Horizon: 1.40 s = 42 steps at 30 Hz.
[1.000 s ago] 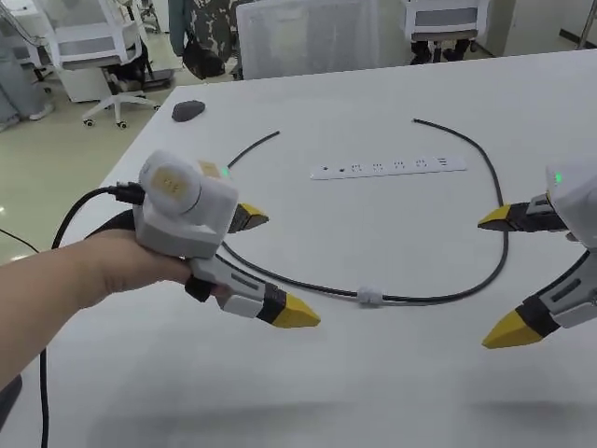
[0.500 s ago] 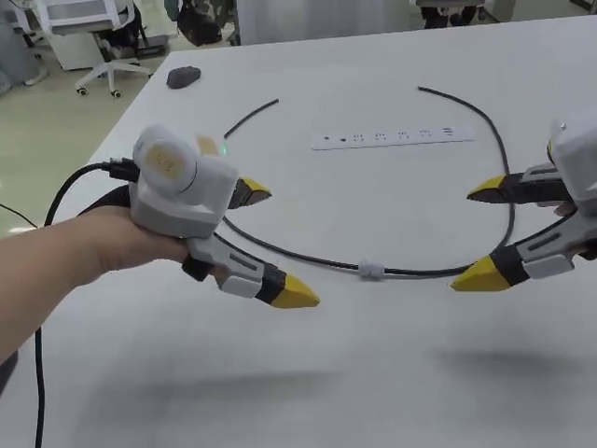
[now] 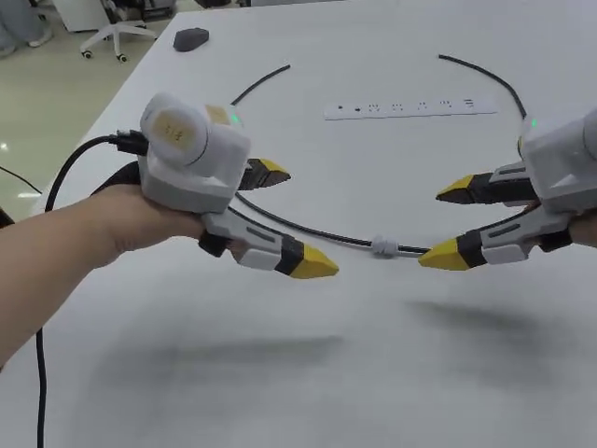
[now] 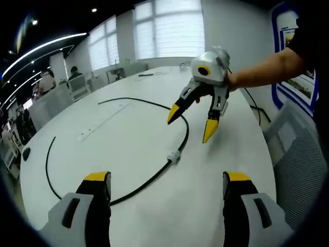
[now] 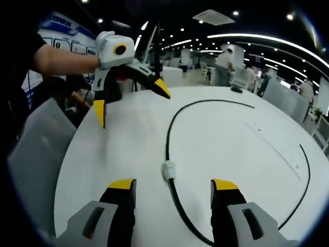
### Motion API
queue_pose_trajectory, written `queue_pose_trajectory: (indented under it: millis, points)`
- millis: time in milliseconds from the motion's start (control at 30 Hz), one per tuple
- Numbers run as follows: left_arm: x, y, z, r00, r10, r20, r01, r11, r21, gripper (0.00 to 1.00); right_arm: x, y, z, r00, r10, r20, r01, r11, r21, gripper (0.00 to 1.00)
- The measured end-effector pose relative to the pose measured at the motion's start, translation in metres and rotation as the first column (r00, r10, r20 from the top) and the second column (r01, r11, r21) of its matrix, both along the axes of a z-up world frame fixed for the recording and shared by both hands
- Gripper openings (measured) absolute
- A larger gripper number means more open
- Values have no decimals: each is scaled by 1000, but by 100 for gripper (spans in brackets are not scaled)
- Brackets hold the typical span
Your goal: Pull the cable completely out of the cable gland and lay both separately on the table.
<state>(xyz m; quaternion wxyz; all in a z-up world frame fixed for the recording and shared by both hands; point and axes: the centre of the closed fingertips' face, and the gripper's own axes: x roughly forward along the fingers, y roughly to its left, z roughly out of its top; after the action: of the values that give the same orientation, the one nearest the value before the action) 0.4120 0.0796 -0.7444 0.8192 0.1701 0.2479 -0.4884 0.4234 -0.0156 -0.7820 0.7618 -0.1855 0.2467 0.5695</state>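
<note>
The small white cable gland (image 3: 383, 247) is threaded on the thin black cable (image 3: 317, 232). Both lie on the smooth white table (image 3: 373, 373), with the gland at the near bend of the cable's long open loop.

Compared with half a second ago, the right gripper (image 3: 434, 227) has drawn nearer the gland. Its lower yellow tip is now just beside it, where before it stood well off. A second ago this gripper was farther still and partly cut by the frame's edge. The left gripper (image 3: 303, 218) stands about as far from the gland as before. Gland and cable lie as they did; the shift of the whole head view is the camera's.

Both grippers' jaws are spread wide and hold nothing. Each gripper view shows the gland ahead between its own two tips.

In the head view the cable is hidden where it runs behind the left gripper. Its right-hand curve vanishes behind the right gripper, whose body is cut off by the frame's edge. The gland is too small to tell how tightly it sits on the cable.

Farther back lie a long flat white power strip (image 3: 410, 107) and a dark rounded mouse (image 3: 190, 38). A black lead (image 3: 70, 173) leaves the back of the left gripper. The jaws are grey and black with yellow wedge tips.
</note>
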Motion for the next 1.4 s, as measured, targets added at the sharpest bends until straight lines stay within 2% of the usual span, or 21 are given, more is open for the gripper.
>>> queue_pose_trajectory:
  millis: [133,267,367,467,567,600,700,733,767,800,933,967,1000,1033,1067,1100,1167,1200,1300,1367,1400]
  points:
    - [-2,1,-5,1000,-5,-5,5,1000,-1,99,-1,11,-17,1000,10,-2,-10,1000,-13,48]
    - [-1,5,-6,1000,1,3,-1,1000,2,99,3,18,-27,1000,16,17,-15,1000,-26,37]
    - [0,6,-7,1000,-1,13,0,1000,11,99,5,24,-33,1000,26,12,-25,999,-29,34]
    - [-1,4,-6,1000,0,6,0,1000,-8,99,5,28,-36,999,33,12,-33,999,-35,30]
    - [-4,1,-4,1000,5,-27,-6,999,-46,99,6,29,-40,999,34,14,-34,998,-53,27]
    - [-4,1,-5,999,9,-38,-10,999,-46,99,6,32,-39,999,34,2,-34,999,-35,24]
    - [-5,-3,-5,999,15,-44,-18,998,-66,99,3,36,-38,999,32,-22,-32,999,-20,15]
    - [-5,-4,-5,999,18,-48,-22,997,-73,99,4,36,-39,1000,30,-2,-30,999,-28,8]
    - [-11,-8,-6,995,25,-100,-35,994,-102,97,4,36,-39,1000,14,-16,-14,1000,-22,9]
    - [-13,-8,-7,992,32,-120,-45,993,-105,96,4,36,-39,1000,1,-25,-1,1000,-11,9]
    - [-19,-13,-13,992,21,-125,-34,994,-105,98,0,36,-39,999,-9,-42,9,1000,-1,8]
    - [-22,-17,-11,988,24,-153,-44,990,-132,97,-3,36,-39,999,-11,-47,10,1000,-4,8]
    - [-23,-18,-11,986,27,-162,-50,989,-142,97,-8,36,-38,997,-15,-79,15,1000,6,8]
    - [-28,-22,-8,978,20,-206,-57,983,-176,95,-18,39,-31,992,1,-130,5,999,46,7]
    - [-31,-25,-5,974,11,-227,-57,979,-197,92,-22,39,-24,990,9,-141,-1,998,61,7]
    - [-33,-27,-3,970,4,-241,-56,976,-210,88,-27,39,-15,992,15,-124,-8,998,57,7]
    - [-33,-28,0,973,9,-233,-61,975,-216,78,-42,42,-1,993,81,-89,-75,995,71,7]
    - [-37,-32,3,972,-16,-235,-38,973,-227,74,-50,40,7,993,97,-71,-93,994,63,7]
    - [-42,-44,14,966,-55,-254,-20,958,-285,68,-64,40,29,988,156,1,-156,986,64,7]
    - [-50,-53,20,954,-95,-285,-3,946,-324,66,-73,39,40,983,182,18,-183,980,75,7]
    - [-55,-59,25,949,-131,-285,24,936,-351,65,-76,36,45,982,186,26,-188,980,72,7]
